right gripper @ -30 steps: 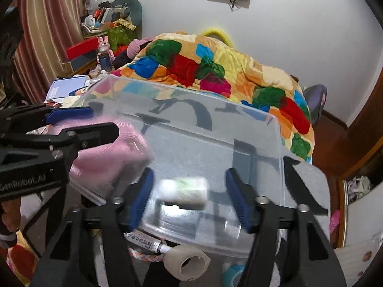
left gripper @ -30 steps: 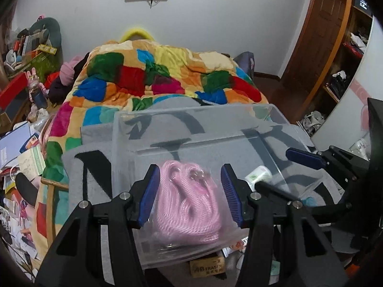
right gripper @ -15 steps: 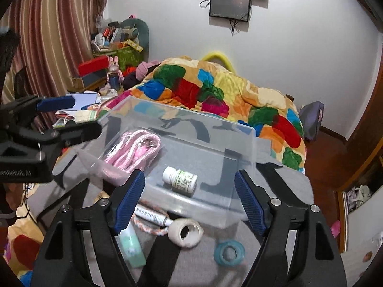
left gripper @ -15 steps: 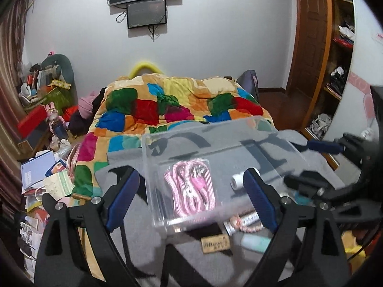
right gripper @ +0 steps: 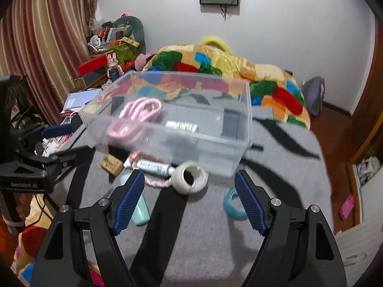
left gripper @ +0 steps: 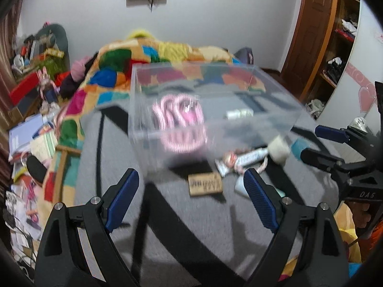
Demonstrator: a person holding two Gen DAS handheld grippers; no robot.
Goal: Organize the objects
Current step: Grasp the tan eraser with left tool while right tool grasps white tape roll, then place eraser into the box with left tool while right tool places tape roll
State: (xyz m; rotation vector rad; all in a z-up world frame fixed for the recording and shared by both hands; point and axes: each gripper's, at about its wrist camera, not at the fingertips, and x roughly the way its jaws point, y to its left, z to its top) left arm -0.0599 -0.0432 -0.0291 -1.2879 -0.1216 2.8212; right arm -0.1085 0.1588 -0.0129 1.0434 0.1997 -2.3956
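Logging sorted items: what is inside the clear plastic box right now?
Inside the clear box: a pink coiled cord and a small white bottle. Blur and wall reflections may hide anything smaller.

Left gripper (left gripper: 191, 201) and right gripper (right gripper: 190, 198): black angular frames, blue ribbed pads, silver screws, white "GenRobot.AI" lettering.

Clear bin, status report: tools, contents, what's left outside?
Left tool and right tool open, empty. Clear bin holds pink cord and small bottle. Tape roll, tube, teal ring outside.
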